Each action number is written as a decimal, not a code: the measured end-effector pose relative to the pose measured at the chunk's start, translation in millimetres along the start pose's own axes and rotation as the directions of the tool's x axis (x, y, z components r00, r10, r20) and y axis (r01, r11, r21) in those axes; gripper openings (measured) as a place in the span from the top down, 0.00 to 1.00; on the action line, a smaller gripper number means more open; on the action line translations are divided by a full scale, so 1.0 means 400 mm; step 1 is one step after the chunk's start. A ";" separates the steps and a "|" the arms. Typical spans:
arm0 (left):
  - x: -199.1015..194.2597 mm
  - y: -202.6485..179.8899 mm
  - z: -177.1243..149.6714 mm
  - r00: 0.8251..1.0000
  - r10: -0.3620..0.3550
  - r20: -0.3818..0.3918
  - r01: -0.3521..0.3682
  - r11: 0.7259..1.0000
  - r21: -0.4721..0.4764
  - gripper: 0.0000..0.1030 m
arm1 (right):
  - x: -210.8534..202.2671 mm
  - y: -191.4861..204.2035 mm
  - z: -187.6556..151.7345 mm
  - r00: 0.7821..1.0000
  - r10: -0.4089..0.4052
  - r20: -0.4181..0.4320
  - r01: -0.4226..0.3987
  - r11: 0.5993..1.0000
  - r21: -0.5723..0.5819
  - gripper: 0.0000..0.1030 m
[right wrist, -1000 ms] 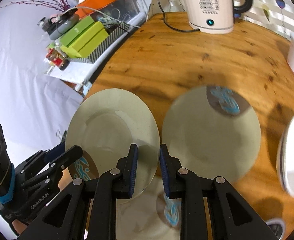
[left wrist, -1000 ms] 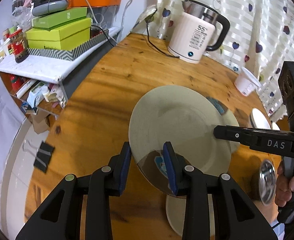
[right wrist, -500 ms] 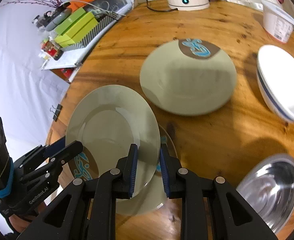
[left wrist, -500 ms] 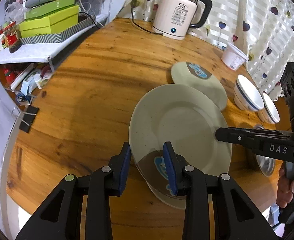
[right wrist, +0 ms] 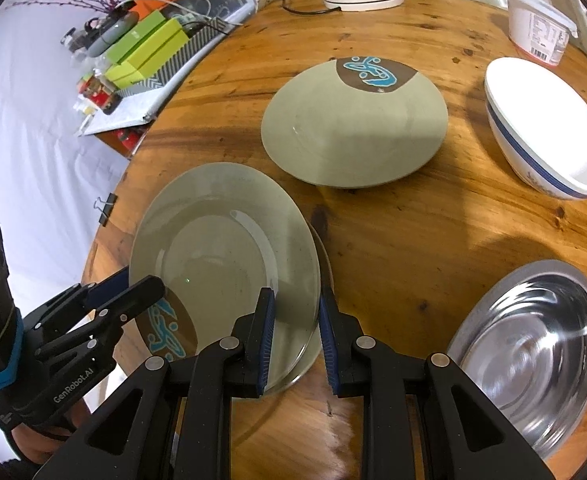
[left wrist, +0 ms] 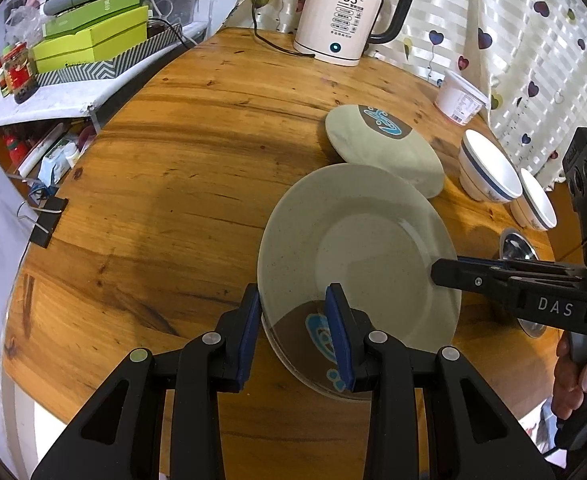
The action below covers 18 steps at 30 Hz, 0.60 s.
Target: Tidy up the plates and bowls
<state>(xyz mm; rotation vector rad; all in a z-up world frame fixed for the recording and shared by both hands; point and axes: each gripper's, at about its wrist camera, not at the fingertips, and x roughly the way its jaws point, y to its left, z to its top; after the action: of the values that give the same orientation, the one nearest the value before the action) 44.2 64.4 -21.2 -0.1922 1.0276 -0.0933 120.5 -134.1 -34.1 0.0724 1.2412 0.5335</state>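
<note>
A grey-green plate (left wrist: 357, 252) with a brown and blue patch lies on top of a second matching plate (right wrist: 327, 264) whose rim just shows beneath it. My left gripper (left wrist: 295, 336) is open, its fingers straddling the plate's near rim. My right gripper (right wrist: 295, 340) is open too, its fingers on either side of the plate's (right wrist: 221, 252) rim. A third matching plate (left wrist: 385, 148) lies farther back on the wooden table (left wrist: 173, 184); it also shows in the right wrist view (right wrist: 353, 124).
Two white bowls with blue bands (left wrist: 489, 168) (left wrist: 535, 200) and a steel bowl (right wrist: 533, 348) sit at the right. A kettle (left wrist: 345, 20) and a white tub (left wrist: 459, 98) stand at the back. Boxes on a shelf (left wrist: 89, 40) lie left, beyond the table edge.
Both grippers lowered the plate onto the plate beneath it. The jaws of both have widened a little around the rim.
</note>
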 end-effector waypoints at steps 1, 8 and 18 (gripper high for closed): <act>0.001 -0.002 -0.001 1.000 -0.001 -0.001 0.001 1.000 0.003 0.67 | 0.000 -0.002 -0.001 1.000 -0.002 0.001 0.002 1.000 0.000 0.79; 0.009 -0.011 -0.008 1.000 0.002 -0.013 -0.002 1.000 0.006 0.67 | 0.006 -0.011 -0.008 1.000 -0.013 -0.002 0.013 1.000 -0.001 0.78; 0.022 -0.017 -0.013 0.999 0.027 -0.019 -0.027 1.000 0.012 0.67 | 0.018 -0.008 -0.010 1.000 -0.028 0.003 0.028 0.999 -0.019 0.77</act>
<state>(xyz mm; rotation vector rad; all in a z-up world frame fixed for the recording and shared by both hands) 44.4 55.9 -30.0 -0.1674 1.0481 -0.0768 119.4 -135.0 -42.9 0.0396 1.2327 0.5207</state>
